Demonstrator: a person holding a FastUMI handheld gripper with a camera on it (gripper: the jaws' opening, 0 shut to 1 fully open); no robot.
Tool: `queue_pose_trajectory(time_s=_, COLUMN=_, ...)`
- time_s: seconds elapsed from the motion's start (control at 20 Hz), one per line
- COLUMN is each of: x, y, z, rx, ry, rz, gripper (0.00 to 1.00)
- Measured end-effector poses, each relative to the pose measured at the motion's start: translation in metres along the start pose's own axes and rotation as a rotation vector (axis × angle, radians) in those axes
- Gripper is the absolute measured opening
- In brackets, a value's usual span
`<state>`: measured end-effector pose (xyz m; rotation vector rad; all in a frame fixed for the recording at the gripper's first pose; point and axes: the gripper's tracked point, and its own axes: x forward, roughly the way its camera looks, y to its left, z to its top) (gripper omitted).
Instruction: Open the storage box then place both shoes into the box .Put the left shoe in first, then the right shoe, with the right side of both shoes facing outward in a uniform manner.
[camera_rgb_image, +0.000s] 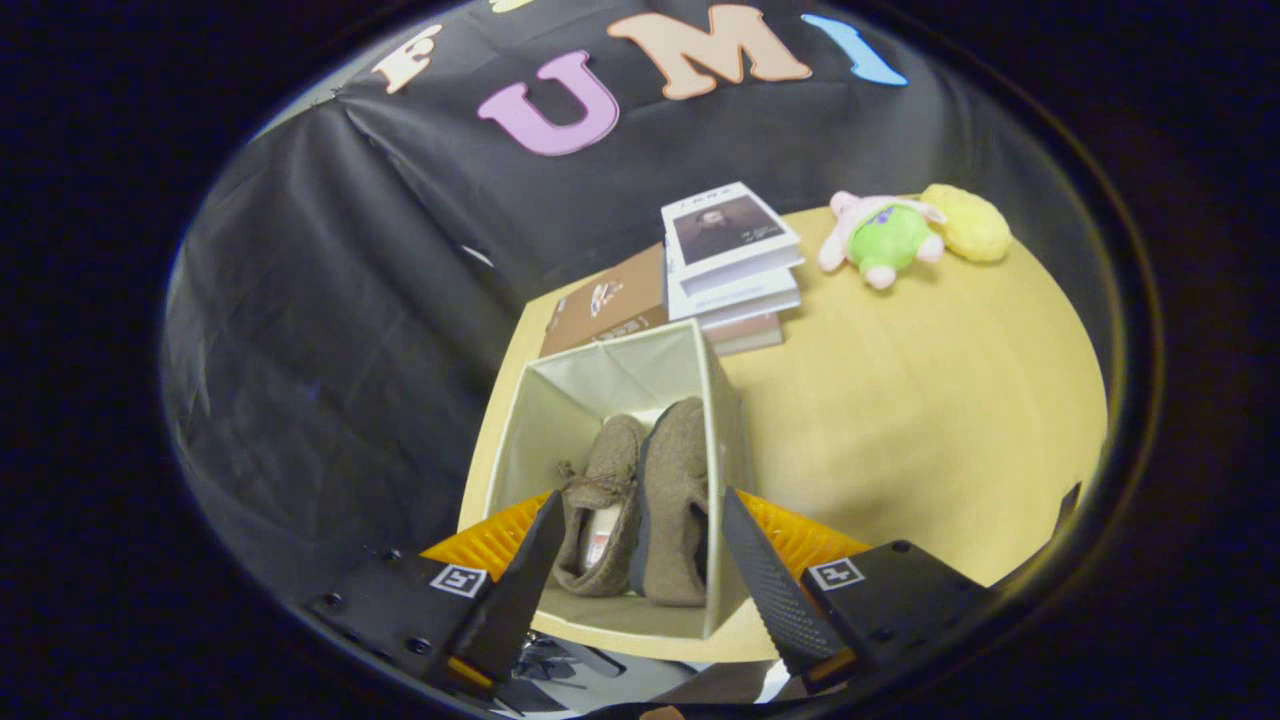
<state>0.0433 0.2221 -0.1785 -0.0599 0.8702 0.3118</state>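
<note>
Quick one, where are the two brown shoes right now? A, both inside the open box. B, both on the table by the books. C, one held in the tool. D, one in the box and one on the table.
A: both brown shoes lie side by side inside the open box, and the tool is open with nothing between its fingers.

A stack of books (733, 262) sits on the yellow wooden table (930, 400) near the black cloth wall; a brown carton (605, 305) lies just beside it; a plush toy (885, 240) touches a yellow plush (968, 222) further along.
</note>
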Motion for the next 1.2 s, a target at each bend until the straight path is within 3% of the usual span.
queue_pose_trajectory(time_s=0.05, x=-0.008, y=-0.012, z=0.004, rx=-0.007, ry=-0.044, rz=-0.012, gripper=1.00)
queue_pose_trajectory(time_s=0.25, x=-0.042, y=-0.055, z=0.033, rx=-0.098, ry=-0.250, rz=-0.102, gripper=1.00)
queue_pose_trajectory(time_s=0.55, x=-0.100, y=-0.077, z=0.084, rx=-0.168, ry=-0.586, rz=-0.133, gripper=1.00)
queue_pose_trajectory(time_s=0.7, x=-0.136, y=-0.090, z=0.107, rx=-0.248, ry=-0.727, rz=-0.204, gripper=1.00)
queue_pose_trajectory(time_s=0.9, x=-0.158, y=-0.099, z=0.111, rx=-0.303, ry=-0.793, rz=-0.271, gripper=1.00)
queue_pose_trajectory(time_s=1.2, x=-0.165, y=-0.112, z=0.103, rx=-0.283, ry=-0.774, rz=-0.312, gripper=1.00)
